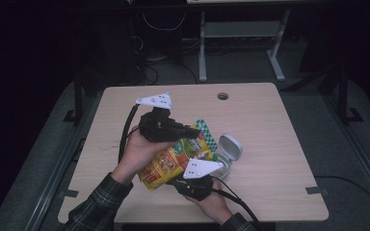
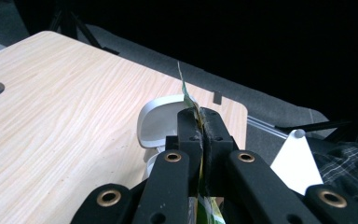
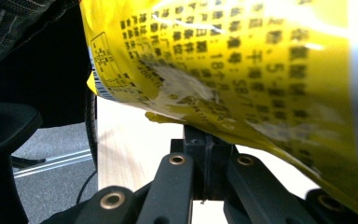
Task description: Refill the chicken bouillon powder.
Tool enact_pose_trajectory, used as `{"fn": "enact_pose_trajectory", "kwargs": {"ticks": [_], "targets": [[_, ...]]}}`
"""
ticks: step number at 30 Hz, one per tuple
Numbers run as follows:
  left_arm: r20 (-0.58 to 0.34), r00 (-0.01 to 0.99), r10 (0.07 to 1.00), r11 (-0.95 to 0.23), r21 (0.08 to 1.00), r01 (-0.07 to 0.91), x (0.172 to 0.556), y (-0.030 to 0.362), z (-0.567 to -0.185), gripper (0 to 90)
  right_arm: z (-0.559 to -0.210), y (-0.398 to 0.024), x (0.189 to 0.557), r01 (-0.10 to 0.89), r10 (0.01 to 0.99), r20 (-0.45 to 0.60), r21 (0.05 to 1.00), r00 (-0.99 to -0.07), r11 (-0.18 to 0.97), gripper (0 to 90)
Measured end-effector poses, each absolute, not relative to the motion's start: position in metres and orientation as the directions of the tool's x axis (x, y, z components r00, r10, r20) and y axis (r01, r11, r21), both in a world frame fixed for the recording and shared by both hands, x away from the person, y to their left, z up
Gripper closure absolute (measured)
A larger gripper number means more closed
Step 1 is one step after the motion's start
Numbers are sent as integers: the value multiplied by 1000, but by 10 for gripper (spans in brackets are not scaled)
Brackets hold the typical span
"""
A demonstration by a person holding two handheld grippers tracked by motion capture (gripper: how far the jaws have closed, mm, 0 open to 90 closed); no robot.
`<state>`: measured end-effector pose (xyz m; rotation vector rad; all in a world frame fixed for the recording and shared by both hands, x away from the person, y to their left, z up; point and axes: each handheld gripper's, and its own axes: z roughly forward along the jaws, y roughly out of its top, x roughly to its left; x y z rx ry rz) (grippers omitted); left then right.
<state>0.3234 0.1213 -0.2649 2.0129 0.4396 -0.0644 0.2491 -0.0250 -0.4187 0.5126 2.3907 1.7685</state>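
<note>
The left gripper (image 1: pixel 192 131), raised mid-table, has its jaws pressed together; the right gripper (image 1: pixel 176 182), nearer, is likewise clamped.

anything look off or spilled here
Nothing has spilled. The yellow snack bag is held off the table, tilted, with the left hand-held gripper shut on its top edge and the right hand-held gripper at its lower edge. The small white container beside it has its hinged lid up.

Your snack bag (image 3: pixel 261 70) runs past the right gripper view's edges, its print blurred; it hides the white container (image 1: pixel 226 156) partly.
</note>
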Motion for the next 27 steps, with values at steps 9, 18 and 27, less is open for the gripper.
{"fn": "enact_pose_trajectory", "kwargs": {"ticks": [9, 18, 27], "targets": [[-220, 930, 294, -438, 834, 336, 323, 113, -267, 886, -420, -25, 247, 190, 327, 105, 952, -939, 240, 900], [-210, 929, 306, -467, 817, 339, 325, 104, -272, 886, -422, -25, 246, 194, 323, 115, 955, -939, 223, 900], [-204, 924, 324, -478, 807, 346, 321, 100, -269, 886, -422, -27, 246, 185, 319, 115, 962, -941, 199, 900]]}}
